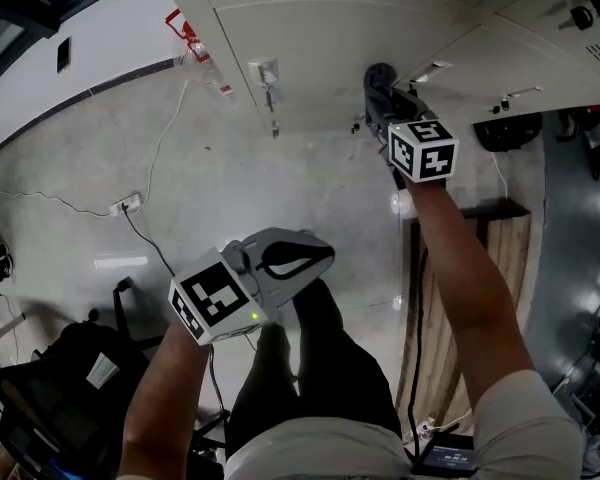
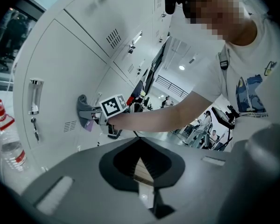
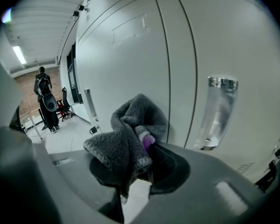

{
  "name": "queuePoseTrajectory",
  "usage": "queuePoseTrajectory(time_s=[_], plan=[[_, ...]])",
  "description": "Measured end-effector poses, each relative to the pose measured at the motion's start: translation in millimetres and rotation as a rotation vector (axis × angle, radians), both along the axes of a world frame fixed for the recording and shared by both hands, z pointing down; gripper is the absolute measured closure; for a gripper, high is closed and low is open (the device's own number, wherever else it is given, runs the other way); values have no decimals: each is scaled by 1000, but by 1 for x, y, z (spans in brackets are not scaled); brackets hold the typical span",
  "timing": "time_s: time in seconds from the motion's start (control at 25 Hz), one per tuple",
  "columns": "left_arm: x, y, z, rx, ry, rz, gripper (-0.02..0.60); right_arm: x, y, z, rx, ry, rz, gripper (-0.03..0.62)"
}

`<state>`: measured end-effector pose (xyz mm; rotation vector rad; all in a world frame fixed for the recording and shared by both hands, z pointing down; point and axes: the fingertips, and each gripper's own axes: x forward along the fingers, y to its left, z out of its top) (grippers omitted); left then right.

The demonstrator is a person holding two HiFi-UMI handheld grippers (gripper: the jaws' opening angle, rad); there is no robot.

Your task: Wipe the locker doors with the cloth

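Note:
A grey fleecy cloth (image 3: 130, 134) with a purple tag is bunched in my right gripper (image 3: 147, 162), whose jaws are shut on it. In the head view the cloth (image 1: 379, 76) presses against a pale locker door (image 1: 310, 48), with the right gripper (image 1: 385, 93) just behind it. My left gripper (image 1: 320, 253) hangs low over the person's legs, shut and holding nothing. From the left gripper view its jaws (image 2: 140, 141) meet at the tips, and the cloth (image 2: 82, 107) shows far off on the locker door (image 2: 60, 64).
A clear door handle (image 3: 218, 111) sits just right of the cloth. A plastic water bottle (image 1: 195, 53) stands at the lockers' foot. A wooden bench (image 1: 480, 298) lies to the right, a black chair (image 1: 70, 388) at bottom left, a power strip (image 1: 125, 205) on the floor.

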<state>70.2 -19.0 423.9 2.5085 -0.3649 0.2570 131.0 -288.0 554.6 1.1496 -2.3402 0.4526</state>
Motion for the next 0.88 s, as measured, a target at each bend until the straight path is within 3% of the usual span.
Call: queuePoseTrajectory(time_s=[0.28, 0.88], plan=[[-8, -5, -1, 7, 7, -30, 577, -39, 2, 5, -25, -41, -36, 490], [-29, -1, 1, -4, 14, -85, 577, -183, 36, -10, -14, -79, -322, 490]])
